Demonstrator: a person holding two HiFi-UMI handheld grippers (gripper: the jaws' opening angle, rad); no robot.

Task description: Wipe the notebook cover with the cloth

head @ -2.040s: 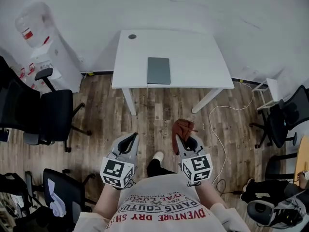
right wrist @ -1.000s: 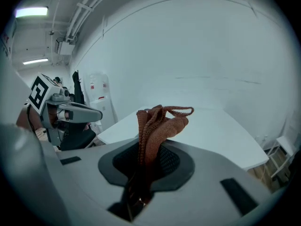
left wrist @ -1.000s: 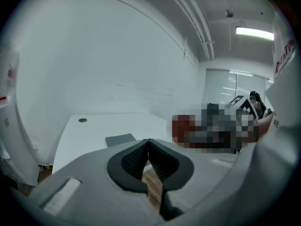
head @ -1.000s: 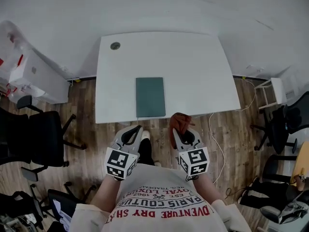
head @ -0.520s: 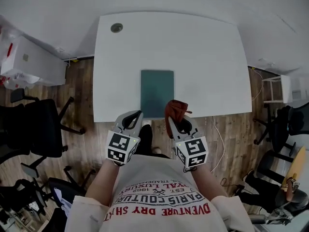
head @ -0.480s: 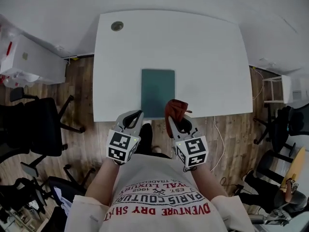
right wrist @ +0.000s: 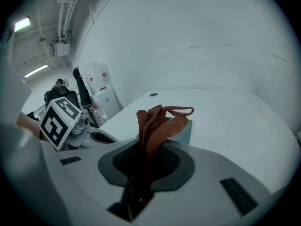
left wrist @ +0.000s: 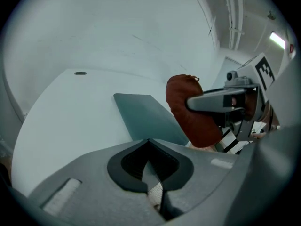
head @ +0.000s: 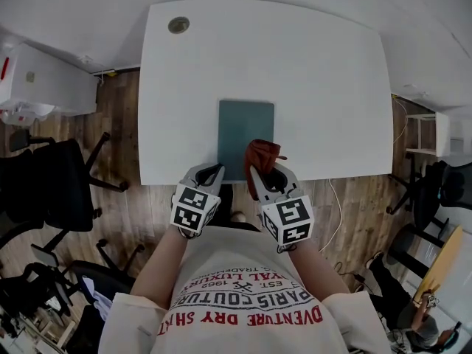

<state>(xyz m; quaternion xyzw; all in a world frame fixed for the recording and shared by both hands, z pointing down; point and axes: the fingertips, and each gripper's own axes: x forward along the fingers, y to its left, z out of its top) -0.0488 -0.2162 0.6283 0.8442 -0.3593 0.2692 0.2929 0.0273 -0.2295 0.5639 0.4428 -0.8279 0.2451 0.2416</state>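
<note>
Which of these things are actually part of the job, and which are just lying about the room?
Part of the job: green notebook on the white table; rust-red cloth clamped in the right gripper; left gripper, shut on nothing.
Just lying about: black office chairs; round cable port; white cabinet.

White table (head: 324, 87) held a dark green notebook (head: 245, 127), closed, flat, near the front edge, roughly centred left-to-right. Round grey cable grommet (head: 178, 25) sat in the far-left corner.
</note>
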